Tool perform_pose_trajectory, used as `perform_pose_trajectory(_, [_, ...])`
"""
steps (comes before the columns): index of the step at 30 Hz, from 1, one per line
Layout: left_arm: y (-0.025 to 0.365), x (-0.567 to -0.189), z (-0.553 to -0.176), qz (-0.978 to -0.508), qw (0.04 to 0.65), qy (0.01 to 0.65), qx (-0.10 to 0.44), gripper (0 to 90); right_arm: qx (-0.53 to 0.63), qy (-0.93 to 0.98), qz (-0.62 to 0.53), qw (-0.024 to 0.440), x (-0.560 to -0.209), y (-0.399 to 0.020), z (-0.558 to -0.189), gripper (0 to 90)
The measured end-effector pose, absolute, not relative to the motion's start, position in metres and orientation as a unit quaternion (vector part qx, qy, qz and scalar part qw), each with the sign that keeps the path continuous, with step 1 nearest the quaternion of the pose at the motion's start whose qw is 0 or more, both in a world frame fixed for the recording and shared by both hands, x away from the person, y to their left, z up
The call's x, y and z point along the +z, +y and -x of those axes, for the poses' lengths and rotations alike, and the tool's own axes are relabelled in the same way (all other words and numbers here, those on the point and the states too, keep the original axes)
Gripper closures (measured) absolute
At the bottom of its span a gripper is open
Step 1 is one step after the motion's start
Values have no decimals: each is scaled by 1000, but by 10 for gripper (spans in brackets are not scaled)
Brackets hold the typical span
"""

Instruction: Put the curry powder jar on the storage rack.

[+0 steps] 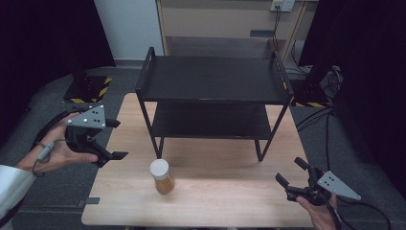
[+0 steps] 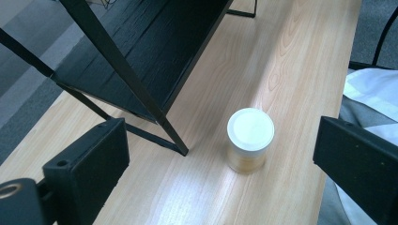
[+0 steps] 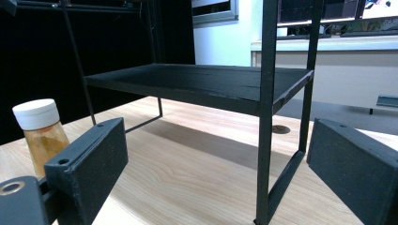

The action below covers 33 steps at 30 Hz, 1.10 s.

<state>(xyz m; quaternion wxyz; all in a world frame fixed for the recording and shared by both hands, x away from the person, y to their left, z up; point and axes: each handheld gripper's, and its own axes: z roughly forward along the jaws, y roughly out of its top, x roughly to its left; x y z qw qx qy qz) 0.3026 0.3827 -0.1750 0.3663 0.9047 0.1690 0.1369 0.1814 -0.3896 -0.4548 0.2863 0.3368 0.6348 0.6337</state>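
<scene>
- My left gripper (image 1: 115, 139) hangs off the desk's (image 1: 225, 201) left edge, jaws wide, empty.
- The jar (image 1: 161, 176) stands upright near the front edge, beside the rack's (image 1: 210, 79) front-left leg, ahead of that claw.
- My right gripper (image 1: 293, 172), wide too, probably sits farther.

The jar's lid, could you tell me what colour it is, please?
White. The lid shows best in the left gripper view, seen from above.

black two-jaw grippers (image 1: 110, 139) (image 1: 291, 172), grey triangular top plates with dots, black trailing cables; white sleeve (image 1: 12, 184) on left arm.
</scene>
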Motion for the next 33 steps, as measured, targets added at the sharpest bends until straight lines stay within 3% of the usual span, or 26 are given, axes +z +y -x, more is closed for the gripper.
perform_pose_trajectory(14, [372, -171, -306, -912, 353, 161, 134, 28, 634, 633, -338, 287, -455, -390, -181, 55])
perform_pose_trajectory(33, [318, -194, -331, -945, 278, 132, 109, 28, 634, 634, -338, 286, -455, -390, -180, 57])
